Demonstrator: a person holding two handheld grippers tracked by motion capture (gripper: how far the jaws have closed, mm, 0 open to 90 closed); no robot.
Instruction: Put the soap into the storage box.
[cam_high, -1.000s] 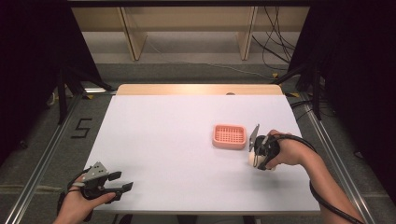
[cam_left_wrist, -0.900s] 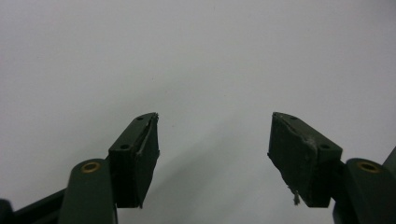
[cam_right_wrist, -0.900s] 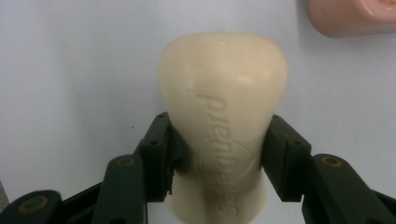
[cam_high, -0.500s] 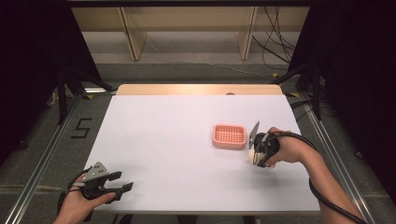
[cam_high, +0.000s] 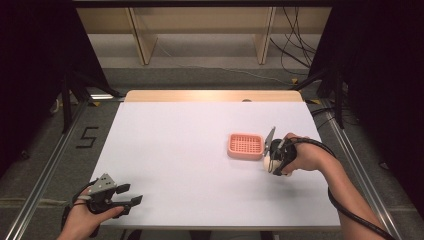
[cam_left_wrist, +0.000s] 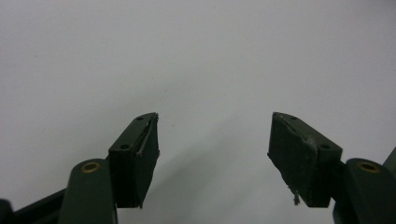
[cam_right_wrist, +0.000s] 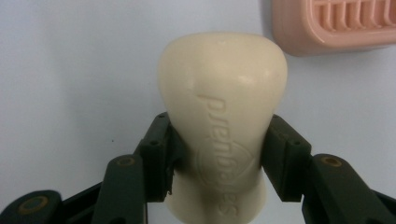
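Observation:
A cream bar of soap (cam_right_wrist: 224, 121) with embossed lettering is pinched at its narrow waist by my right gripper (cam_right_wrist: 217, 158), both pads pressing its sides. From above, that gripper (cam_high: 272, 161) holds the soap (cam_high: 268, 164) just right of a pink slotted soap dish (cam_high: 245, 145) on the white table (cam_high: 190, 150). The dish's corner (cam_right_wrist: 336, 25) lies past the soap, at the top right of the right gripper view. My left gripper (cam_high: 131, 198) rests near the table's front left corner. Its jaws (cam_left_wrist: 212, 154) stand wide apart over bare white surface, nothing between them.
A wooden strip (cam_high: 215, 96) runs along the table's far edge. Metal rails (cam_high: 50, 165) flank the table on both sides. Cables (cam_high: 295, 55) lie on the floor beyond it.
The right hand has drifted slightly toward the pink dish with the soap still in its grip. The left hand has stayed put.

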